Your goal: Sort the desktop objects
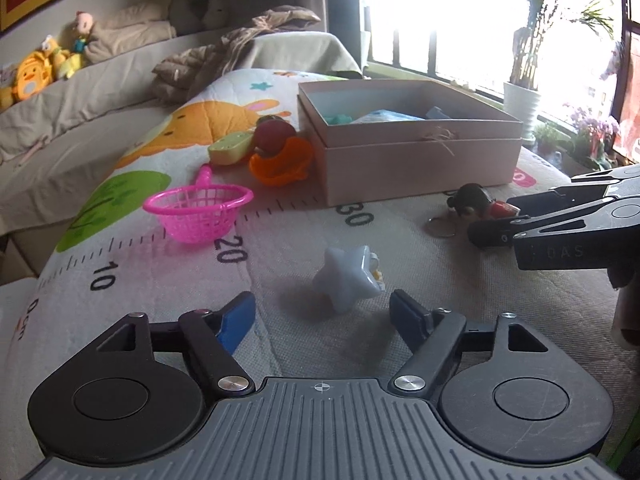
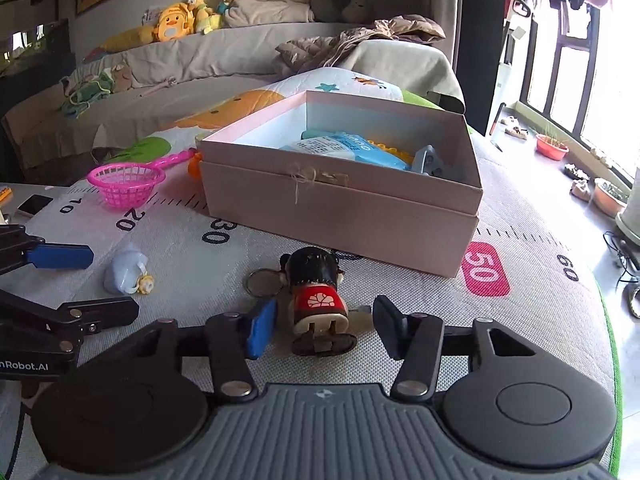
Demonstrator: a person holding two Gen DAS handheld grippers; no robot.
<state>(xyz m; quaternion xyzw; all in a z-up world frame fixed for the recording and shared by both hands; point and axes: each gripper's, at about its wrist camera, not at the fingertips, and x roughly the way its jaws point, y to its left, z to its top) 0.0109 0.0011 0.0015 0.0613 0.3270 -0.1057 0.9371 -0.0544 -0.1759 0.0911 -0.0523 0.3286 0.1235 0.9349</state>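
Observation:
A pale blue star-shaped toy (image 1: 346,276) lies on the printed mat just ahead of my left gripper (image 1: 322,304), whose fingers stand open on either side without touching it. A small doll keychain (image 2: 318,288) with black hair and a red body lies between the fingers of my right gripper (image 2: 325,318). Narrow gaps show on both sides of the doll, so the pads do not press it. Its metal ring (image 2: 262,282) rests on the mat to its left. In the right wrist view the star toy (image 2: 126,272) sits by the left gripper (image 2: 108,284).
A pink open box (image 2: 340,208) holding several items stands behind the doll. A pink net basket (image 1: 200,212), an orange toy (image 1: 280,160), a red apple (image 1: 272,134) and a green slice (image 1: 230,148) lie left of the box (image 1: 420,160). A phone (image 2: 34,204) lies at the mat's left edge.

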